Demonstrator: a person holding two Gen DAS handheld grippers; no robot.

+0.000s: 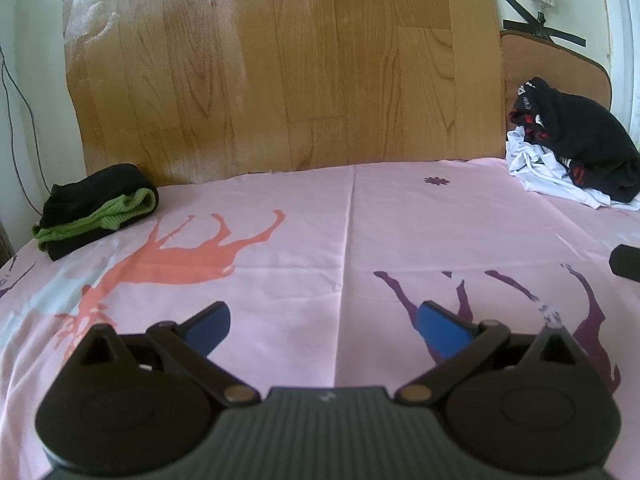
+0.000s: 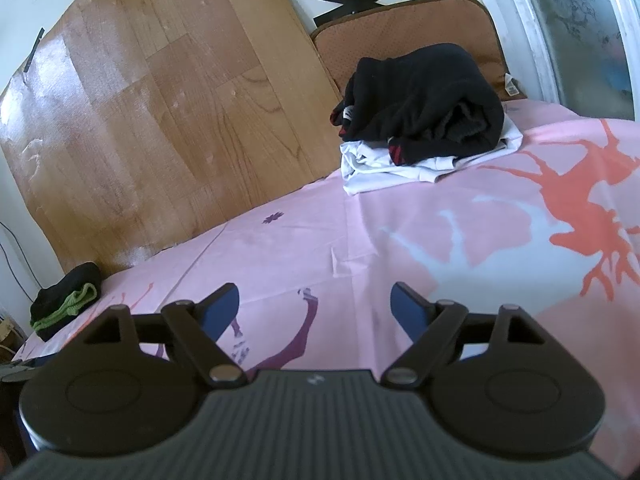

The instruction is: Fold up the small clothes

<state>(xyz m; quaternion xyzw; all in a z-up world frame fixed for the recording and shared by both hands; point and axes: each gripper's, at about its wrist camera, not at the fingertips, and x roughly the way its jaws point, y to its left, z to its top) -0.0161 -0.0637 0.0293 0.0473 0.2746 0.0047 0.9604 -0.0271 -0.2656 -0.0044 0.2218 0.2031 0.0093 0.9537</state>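
I hold my left gripper (image 1: 324, 328) and right gripper (image 2: 316, 306) spread empty above the pink sheet (image 1: 360, 232), folded stack (image 1: 100, 208) left, unfolded pile (image 2: 424, 120) right.

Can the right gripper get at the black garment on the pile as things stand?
Probably yes. The right gripper is open and empty, and only bare sheet lies between it and the black garment, which sits on top of the pile.

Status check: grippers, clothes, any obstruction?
Left gripper and right gripper open, empty. Unfolded pile far right, folded stack far left. Sheet between clear.
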